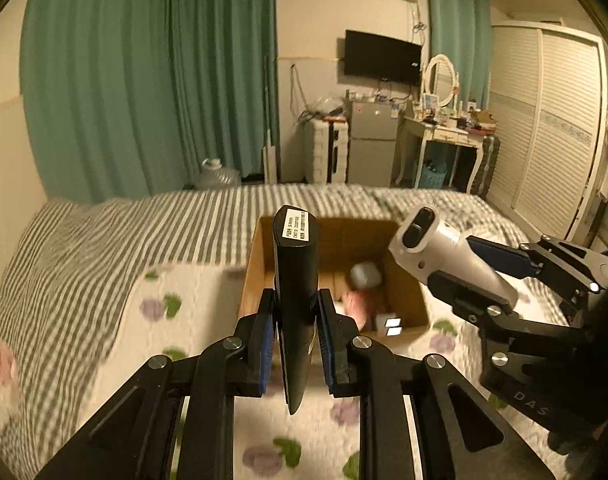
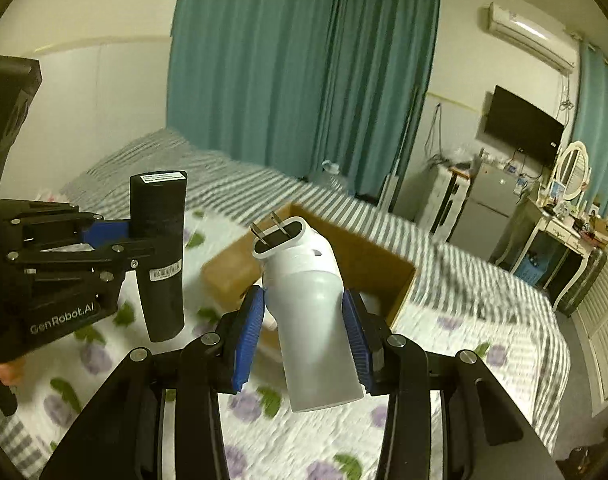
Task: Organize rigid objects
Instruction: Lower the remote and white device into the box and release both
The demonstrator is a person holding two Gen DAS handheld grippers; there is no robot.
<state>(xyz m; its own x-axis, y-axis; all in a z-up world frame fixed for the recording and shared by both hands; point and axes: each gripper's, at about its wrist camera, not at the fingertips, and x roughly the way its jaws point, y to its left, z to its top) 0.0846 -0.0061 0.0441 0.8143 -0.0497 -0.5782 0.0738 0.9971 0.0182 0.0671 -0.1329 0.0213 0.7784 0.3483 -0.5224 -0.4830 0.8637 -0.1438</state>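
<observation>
My left gripper is shut on a long black device with a white label on its end; it is held upright above the bed, just in front of an open cardboard box. It also shows in the right wrist view. My right gripper is shut on a white plug-in device with two metal prongs on top, held over the box's near side. In the left wrist view that white device hovers by the box's right edge. Inside the box lie a grey round object and something pink.
The box sits on a bed with a floral quilt and a striped sheet. Beyond are green curtains, a small fridge, a dressing table and a white wardrobe.
</observation>
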